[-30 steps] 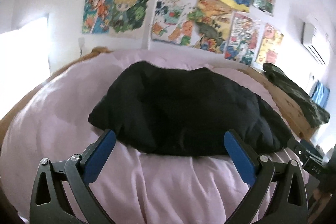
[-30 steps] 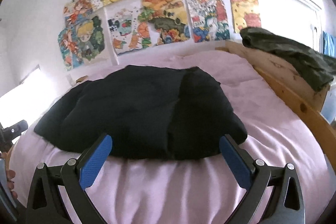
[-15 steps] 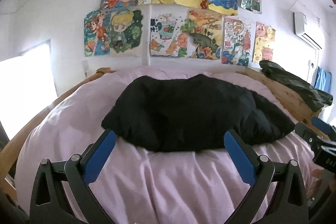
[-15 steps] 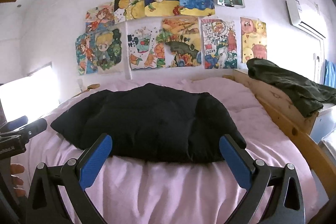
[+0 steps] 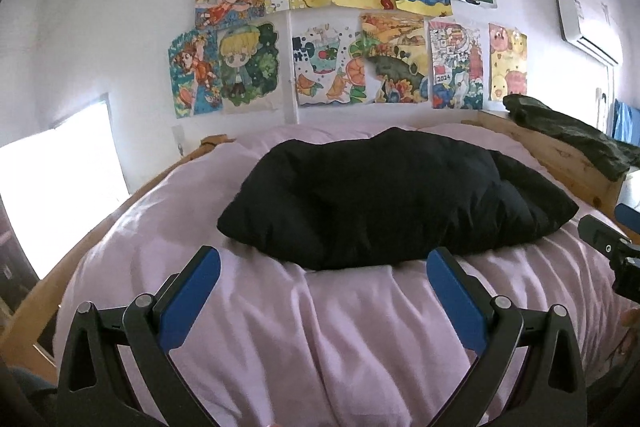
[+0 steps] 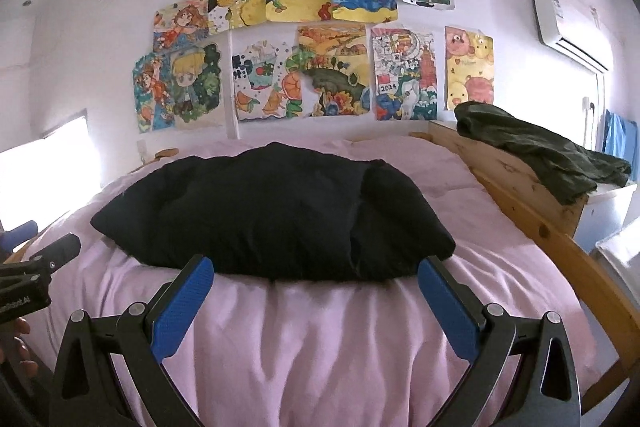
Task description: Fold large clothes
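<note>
The black padded garment lies in a thick, puffy bundle on the pink sheet of the bed, about in the middle of the mattress, with its long side across the bed. In the right wrist view the same garment shows one part laid over the other at its right end.

The left gripper hangs just before the near edge of the garment, above the sheet, and its jaws stand wide apart with nothing between them. The right gripper is also just before the near edge of the garment, its jaws wide apart and empty too. Neither gripper touches the garment.

To the right of the garment runs the wooden bed frame, and a dark green cloth lies over its top (it hangs partly down the far side). Behind the garment, on the white wall, many coloured drawings are fixed; one of them carries the number "2014", and one at the top has some dark characters that I cannot read. High on the wall, right of the drawings, sits a white air conditioner.

At the left edge of the right wrist view the body of the other gripper shows white letters, cut off and too blurred to read with certainty.
</note>
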The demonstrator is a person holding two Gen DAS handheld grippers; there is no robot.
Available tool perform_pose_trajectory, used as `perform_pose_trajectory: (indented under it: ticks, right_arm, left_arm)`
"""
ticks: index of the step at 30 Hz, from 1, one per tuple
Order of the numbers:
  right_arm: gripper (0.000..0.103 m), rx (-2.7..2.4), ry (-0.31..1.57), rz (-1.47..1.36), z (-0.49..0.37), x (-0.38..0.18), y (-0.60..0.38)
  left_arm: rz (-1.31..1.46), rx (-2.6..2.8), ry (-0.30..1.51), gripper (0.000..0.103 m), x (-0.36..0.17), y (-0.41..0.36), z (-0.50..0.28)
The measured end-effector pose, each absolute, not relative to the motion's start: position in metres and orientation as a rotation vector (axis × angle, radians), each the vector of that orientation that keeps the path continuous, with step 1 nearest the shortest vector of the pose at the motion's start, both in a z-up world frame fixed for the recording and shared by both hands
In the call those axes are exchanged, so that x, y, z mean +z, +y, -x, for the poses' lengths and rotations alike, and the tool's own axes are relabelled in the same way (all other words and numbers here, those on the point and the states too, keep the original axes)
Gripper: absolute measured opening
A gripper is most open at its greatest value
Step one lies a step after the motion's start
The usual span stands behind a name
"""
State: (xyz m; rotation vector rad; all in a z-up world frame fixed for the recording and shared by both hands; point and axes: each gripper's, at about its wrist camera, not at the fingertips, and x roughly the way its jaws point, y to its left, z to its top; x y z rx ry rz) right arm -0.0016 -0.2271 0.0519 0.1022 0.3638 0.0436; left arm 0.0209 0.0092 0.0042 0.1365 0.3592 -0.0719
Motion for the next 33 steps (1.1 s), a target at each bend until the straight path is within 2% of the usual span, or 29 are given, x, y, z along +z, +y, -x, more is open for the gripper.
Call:
perform_pose_trajectory:
  ticks: [33]
  right_arm:
    - [0.103,0.051,0.376,-0.095,0.002,0.045,-0.229]
  left_arm:
    - [-0.130,-0.040,0.363,0.102,-0.004,0.014,-0.017]
